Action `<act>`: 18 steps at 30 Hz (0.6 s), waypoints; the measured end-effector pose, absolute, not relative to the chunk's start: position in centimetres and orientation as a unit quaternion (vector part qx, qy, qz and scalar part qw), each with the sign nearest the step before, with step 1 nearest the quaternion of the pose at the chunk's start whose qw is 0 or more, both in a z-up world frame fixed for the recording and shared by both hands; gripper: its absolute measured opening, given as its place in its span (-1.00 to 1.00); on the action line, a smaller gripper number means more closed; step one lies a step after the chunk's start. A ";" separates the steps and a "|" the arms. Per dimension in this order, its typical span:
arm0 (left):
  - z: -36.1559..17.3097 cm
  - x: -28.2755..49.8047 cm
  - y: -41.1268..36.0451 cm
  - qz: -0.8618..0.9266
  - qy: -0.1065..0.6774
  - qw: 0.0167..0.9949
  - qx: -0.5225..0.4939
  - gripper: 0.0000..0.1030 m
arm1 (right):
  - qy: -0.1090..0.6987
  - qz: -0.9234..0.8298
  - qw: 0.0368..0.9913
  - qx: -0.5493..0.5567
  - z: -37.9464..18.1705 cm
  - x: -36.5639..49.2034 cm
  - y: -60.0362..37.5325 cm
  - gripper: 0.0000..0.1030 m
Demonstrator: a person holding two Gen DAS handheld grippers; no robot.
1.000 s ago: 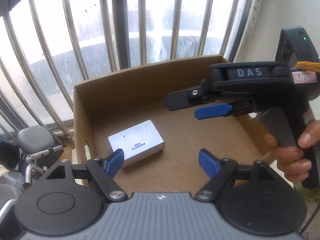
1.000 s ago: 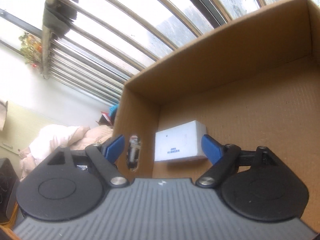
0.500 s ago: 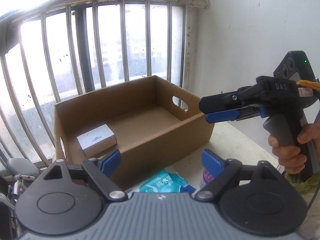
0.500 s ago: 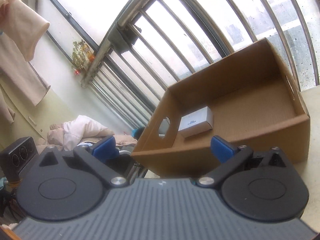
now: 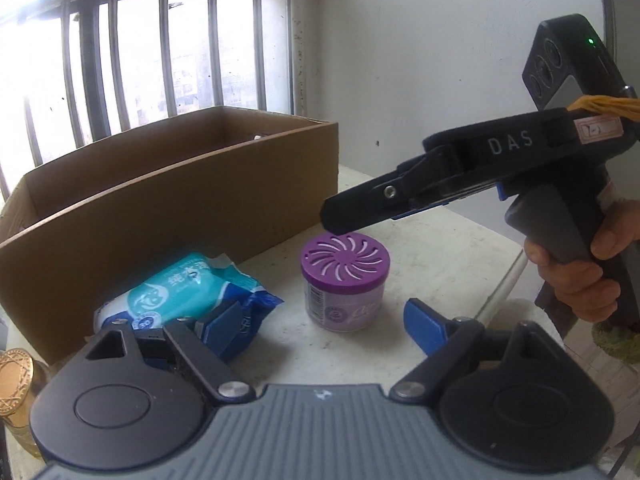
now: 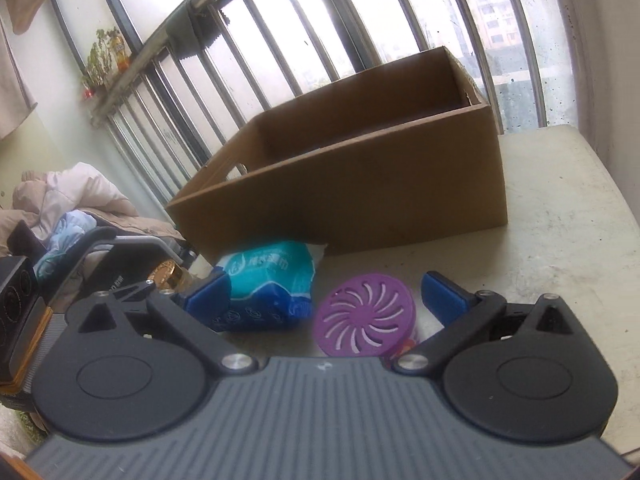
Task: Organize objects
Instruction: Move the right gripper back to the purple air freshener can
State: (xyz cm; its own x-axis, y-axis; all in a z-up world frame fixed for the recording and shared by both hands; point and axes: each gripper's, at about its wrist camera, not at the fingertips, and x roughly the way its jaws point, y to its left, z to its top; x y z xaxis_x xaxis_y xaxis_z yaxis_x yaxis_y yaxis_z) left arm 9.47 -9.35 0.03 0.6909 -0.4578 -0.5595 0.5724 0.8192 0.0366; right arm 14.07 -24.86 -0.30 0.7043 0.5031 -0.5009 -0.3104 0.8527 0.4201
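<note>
My left gripper [image 5: 324, 326] and right gripper [image 6: 328, 294] gape empty; round purple-lidded slotted tub [image 5: 345, 282] center, crinkly teal wipes pack [image 5: 184, 290] left, corrugated cardboard box [image 5: 160, 204] behind.

Gold-capped jar [image 5: 14, 384] — edge-cropped, box floor hidden

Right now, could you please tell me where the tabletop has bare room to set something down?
The pale tabletop lies bare to the right of the brown cardboard box, out to the white wall. It is crowded in front of the box: the teal-and-blue wipes packet lies against it, and the purple-lidded round air-freshener jar stands beside the packet, between the right gripper's fingers.
</note>
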 end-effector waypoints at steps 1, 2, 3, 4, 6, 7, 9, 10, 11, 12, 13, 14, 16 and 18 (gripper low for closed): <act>-0.4 9.5 -9.9 -0.287 0.271 0.913 0.107 0.72 | 0.314 0.222 0.912 0.144 -0.4 13.9 -24.7 0.98; -0.7 9.5 -10.3 -0.290 0.267 0.912 0.110 0.71 | 0.316 0.221 0.913 0.136 -0.5 13.8 -24.6 0.98; -1.5 9.6 -11.1 -0.293 0.262 0.912 0.115 0.70 | 0.317 0.219 0.913 0.131 -0.7 13.7 -24.4 0.98; -1.9 9.8 -11.7 -0.292 0.260 0.913 0.120 0.67 | 0.319 0.218 0.914 0.124 -0.8 13.7 -24.3 0.98; -2.8 10.1 -12.8 -0.284 0.258 0.913 0.135 0.58 | 0.323 0.218 0.914 0.112 -1.1 13.8 -24.0 0.98; -2.9 10.1 -13.1 -0.280 0.256 0.914 0.141 0.58 | 0.325 0.218 0.914 0.106 -1.2 13.9 -23.8 0.97; -3.8 10.7 -13.7 -0.273 0.257 0.915 0.146 0.53 | 0.330 0.219 0.913 0.100 -1.4 14.2 -23.6 0.96; -4.3 11.1 -13.9 -0.272 0.260 0.915 0.145 0.41 | 0.333 0.222 0.911 0.097 -1.6 14.4 -23.5 0.95; -4.6 11.4 -14.0 -0.271 0.264 0.915 0.143 0.35 | 0.336 0.224 0.910 0.096 -1.7 14.6 -23.4 0.94; -4.7 11.6 -14.0 -0.270 0.267 0.915 0.139 0.35 | 0.338 0.224 0.909 0.094 -1.9 14.7 -23.4 0.89; -4.9 11.8 -14.0 -0.269 0.270 0.915 0.135 0.34 | 0.339 0.225 0.909 0.092 -2.0 14.9 -23.3 0.84; -5.0 12.0 -14.0 -0.268 0.272 0.915 0.133 0.28 | 0.341 0.226 0.908 0.090 -2.1 15.0 -23.2 0.81; -5.1 12.1 -13.9 -0.264 0.272 0.916 0.133 0.23 | 0.343 0.226 0.907 0.089 -2.4 15.2 -23.2 0.64; -5.3 12.1 -13.8 -0.264 0.269 0.916 0.136 0.21 | 0.345 0.222 0.908 0.089 -2.6 15.4 -23.3 0.49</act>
State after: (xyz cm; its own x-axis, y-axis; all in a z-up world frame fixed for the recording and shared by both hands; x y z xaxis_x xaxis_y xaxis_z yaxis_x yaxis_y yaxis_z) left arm 12.09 -13.84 -5.26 0.7157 -0.4099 -0.5655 0.5566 0.8238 0.1073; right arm 15.37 -23.31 -2.58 0.6637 0.4649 -0.5861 -0.3420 0.8853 0.3150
